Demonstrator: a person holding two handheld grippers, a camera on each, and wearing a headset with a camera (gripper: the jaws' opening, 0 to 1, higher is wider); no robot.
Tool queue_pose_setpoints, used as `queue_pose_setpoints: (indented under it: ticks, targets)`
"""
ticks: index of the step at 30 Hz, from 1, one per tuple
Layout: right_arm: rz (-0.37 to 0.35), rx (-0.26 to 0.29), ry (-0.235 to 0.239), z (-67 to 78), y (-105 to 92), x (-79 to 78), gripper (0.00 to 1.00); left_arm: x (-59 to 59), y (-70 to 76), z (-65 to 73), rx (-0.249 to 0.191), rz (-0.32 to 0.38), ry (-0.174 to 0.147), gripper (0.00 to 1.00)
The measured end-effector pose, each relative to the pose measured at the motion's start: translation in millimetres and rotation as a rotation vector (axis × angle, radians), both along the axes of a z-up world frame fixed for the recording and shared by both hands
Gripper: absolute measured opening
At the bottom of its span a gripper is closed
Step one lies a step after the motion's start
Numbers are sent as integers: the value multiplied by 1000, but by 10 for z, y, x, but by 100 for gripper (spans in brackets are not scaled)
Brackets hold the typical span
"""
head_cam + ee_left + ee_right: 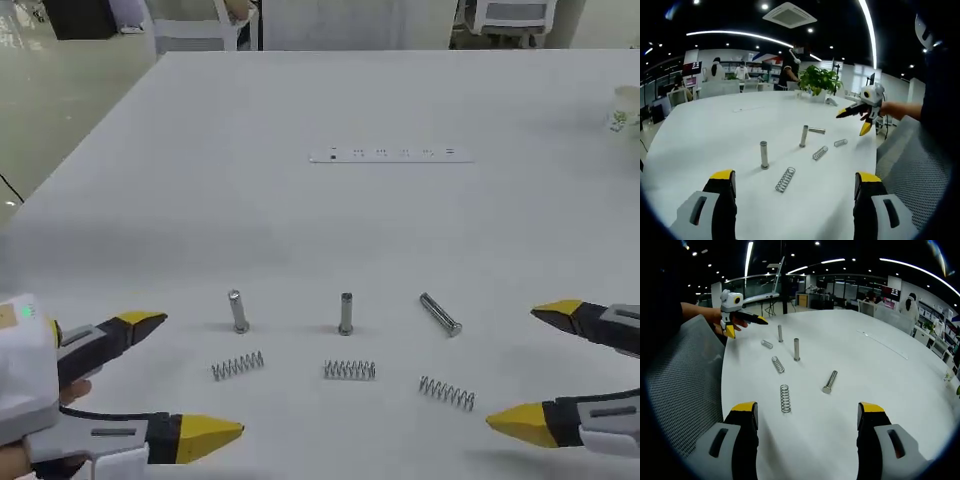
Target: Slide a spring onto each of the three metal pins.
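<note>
While the left gripper (190, 377) is held over the near left part of the white table (400, 220), its two yellow-tipped jaws stand wide apart and hold nothing. The right gripper (522, 367) is at the near right, its jaws also spread wide and empty.

Between the two grippers three springs lie in a row, each one on its side: the left spring (238, 366), the middle spring (349, 370) and the right spring (446, 393). Just behind every spring there is one metal pin. The left pin (238, 312) and the middle pin (346, 314) stand upright, while the right pin (440, 314) lies flat on the table, turned diagonally. Each spring lies apart from its pin, not yet slid on.

Further back a flat white power strip (390, 154) lies on the table, and a paper cup (626, 108) stands at the far right edge.
</note>
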State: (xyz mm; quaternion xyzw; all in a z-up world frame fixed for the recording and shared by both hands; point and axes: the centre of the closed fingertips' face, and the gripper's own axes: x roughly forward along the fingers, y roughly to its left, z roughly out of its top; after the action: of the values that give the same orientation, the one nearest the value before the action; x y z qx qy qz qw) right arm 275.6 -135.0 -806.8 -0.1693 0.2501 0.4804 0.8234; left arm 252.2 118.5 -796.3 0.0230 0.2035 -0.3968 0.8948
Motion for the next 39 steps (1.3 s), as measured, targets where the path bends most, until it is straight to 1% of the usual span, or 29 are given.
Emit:
queue_pose_setpoints:
  ticks: [19, 39]
  targets:
    - [-5, -5, 5, -31, -12, -20, 81, 8, 1, 0, -5, 3, -3, 96]
    - [-2, -9, 12, -53, -7, -30, 81, 1, -1, -23, -2, 4, 1, 95]
